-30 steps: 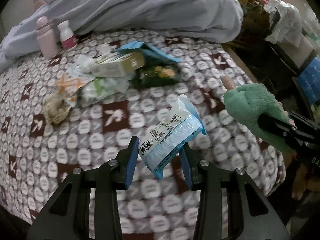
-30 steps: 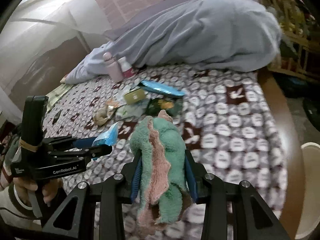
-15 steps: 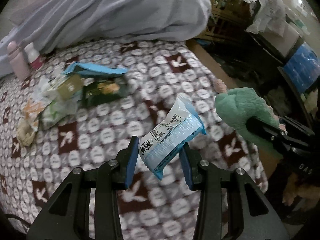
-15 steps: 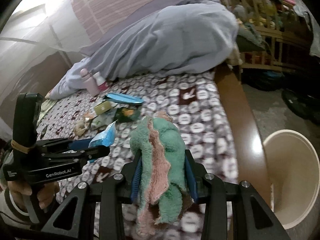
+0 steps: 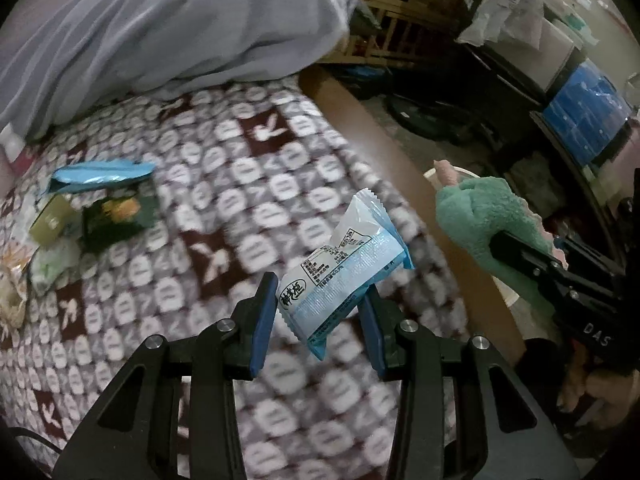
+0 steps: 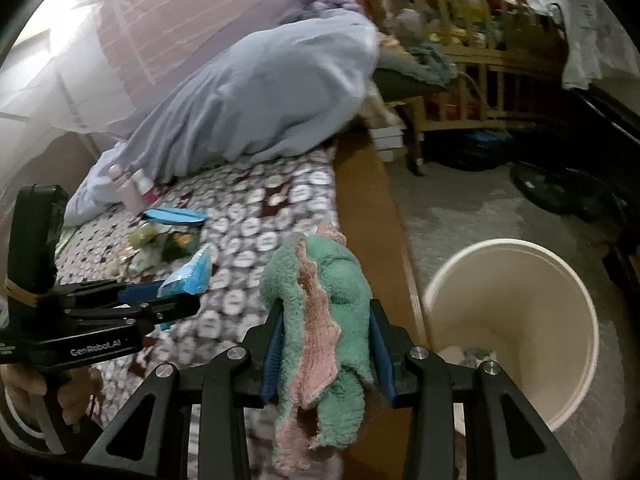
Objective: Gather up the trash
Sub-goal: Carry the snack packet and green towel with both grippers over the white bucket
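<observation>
Both tongs grip: left tongs [image 5: 318, 316] a blue wrapper [image 5: 344, 266], right tongs [image 6: 326, 346] a green cloth [image 6: 324, 312] hiding its pads.

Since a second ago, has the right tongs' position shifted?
Yes. The right tongs swung off the bed toward the bucket beside it.

My view takes in a bed [image 6: 276, 204] covered in a maroon-and-white patterned blanket, a wooden side rail [image 6: 372, 216] edging it at centre. A grey-blue duvet [image 6: 256, 92] is heaped at upper left, under pale netting [image 6: 100, 40]. Wooden slatted furniture [image 6: 472, 92] crowds the upper right. Grey floor [image 6: 460, 208] fills the right side. Light comes from the upper left.
</observation>
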The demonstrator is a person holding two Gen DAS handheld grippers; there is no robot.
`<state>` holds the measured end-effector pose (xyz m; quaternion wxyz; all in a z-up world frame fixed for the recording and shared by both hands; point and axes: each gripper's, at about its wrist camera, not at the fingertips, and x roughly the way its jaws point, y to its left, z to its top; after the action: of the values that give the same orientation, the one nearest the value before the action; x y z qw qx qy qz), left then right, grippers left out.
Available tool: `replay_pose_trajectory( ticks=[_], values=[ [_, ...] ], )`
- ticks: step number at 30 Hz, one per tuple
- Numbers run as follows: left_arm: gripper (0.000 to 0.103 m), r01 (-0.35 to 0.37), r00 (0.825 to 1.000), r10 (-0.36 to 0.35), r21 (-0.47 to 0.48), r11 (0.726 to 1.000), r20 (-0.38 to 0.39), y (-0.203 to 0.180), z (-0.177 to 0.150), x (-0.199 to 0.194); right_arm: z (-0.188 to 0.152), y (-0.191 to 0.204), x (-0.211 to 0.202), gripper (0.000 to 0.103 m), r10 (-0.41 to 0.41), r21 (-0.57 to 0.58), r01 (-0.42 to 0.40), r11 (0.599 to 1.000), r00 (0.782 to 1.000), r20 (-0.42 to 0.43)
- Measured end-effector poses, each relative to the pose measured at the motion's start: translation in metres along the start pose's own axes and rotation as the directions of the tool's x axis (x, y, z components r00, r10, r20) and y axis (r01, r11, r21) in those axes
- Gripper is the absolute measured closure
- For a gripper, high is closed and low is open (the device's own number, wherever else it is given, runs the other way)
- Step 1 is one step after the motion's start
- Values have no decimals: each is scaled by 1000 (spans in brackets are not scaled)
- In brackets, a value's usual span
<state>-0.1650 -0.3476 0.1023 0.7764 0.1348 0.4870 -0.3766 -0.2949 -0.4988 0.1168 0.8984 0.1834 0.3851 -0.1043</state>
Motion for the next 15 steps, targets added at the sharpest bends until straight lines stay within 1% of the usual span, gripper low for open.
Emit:
replay_pose_trajectory(
  ticks=[7, 15],
  values=[
    [66, 31, 999, -31, 41, 999, -14, -33, 13, 13, -1, -31, -10, 65, -96, 17, 96, 995, 995, 8],
    [65, 82, 996, -79, 78, 994, -44, -74, 27, 32, -10, -73, -17, 65, -163, 70, 163, 984, 987, -10]
  ],
)
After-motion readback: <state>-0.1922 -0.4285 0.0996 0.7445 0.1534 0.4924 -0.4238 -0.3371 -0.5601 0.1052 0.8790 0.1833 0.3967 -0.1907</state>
